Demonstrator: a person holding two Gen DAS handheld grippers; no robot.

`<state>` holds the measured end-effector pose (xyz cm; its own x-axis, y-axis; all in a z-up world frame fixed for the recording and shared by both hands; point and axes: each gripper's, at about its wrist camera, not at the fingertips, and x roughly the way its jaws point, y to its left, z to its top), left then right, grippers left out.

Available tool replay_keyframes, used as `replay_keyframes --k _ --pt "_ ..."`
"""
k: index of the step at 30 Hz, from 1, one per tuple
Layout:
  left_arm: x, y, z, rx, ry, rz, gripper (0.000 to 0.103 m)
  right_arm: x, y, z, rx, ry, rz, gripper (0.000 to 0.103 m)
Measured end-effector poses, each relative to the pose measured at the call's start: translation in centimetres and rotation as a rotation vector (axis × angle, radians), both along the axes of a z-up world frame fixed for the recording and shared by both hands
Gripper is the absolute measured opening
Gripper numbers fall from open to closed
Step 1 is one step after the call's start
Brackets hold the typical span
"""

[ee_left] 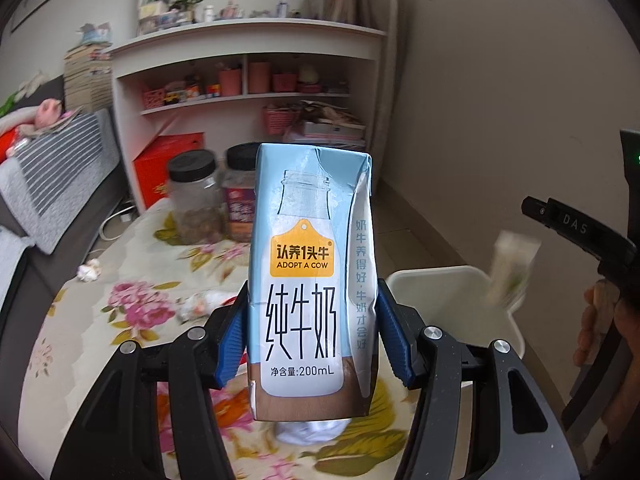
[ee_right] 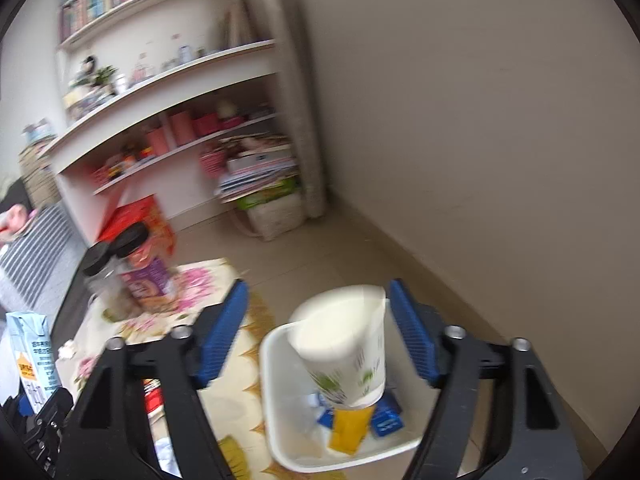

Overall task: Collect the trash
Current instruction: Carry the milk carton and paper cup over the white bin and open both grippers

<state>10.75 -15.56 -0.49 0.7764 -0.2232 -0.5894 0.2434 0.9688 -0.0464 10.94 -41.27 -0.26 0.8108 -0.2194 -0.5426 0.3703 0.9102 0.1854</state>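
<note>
While left fingers point(ee_left: 310, 344) clamp it, pale-blue upright milk carton point(ee_left: 312, 280); right fingers point(ee_right: 318, 332) spread, cup point(ee_right: 344, 344) loose.

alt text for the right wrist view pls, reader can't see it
The right hand-held gripper, jaws open, has a blurred white paper cup between its blue pads, apparently untouched, above a white trash bin holding blue and yellow wrappers. To the left, a floral tablecloth with two black-lidded jars; a milk carton at the far left edge.

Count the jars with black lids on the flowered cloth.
2: a clear jar at the cloth's far end, and a purple-labelled jar just right of it, partly behind the carton.
</note>
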Motion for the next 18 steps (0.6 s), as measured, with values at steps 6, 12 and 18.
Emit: replay_keyframes --k 6,12,18 --pt "0.8 -4.7 -0.1 -0.01 0.028 -0.067 0.057 -1.3 -2.6 0.3 0.023 -0.002 -0.064 0.083" --pt "1.5 -8.8 -1.2 -0.006 0.071 -0.118 0.057 -3.2 -5.1 0.9 0.042 -0.026 -0.145 0.09" --pt "2.8 -12.3 -1.6 -0.011 0.103 -0.147 0.057 -4.8 -7.7 1.2 0.075 -0.036 -0.209 0.092"
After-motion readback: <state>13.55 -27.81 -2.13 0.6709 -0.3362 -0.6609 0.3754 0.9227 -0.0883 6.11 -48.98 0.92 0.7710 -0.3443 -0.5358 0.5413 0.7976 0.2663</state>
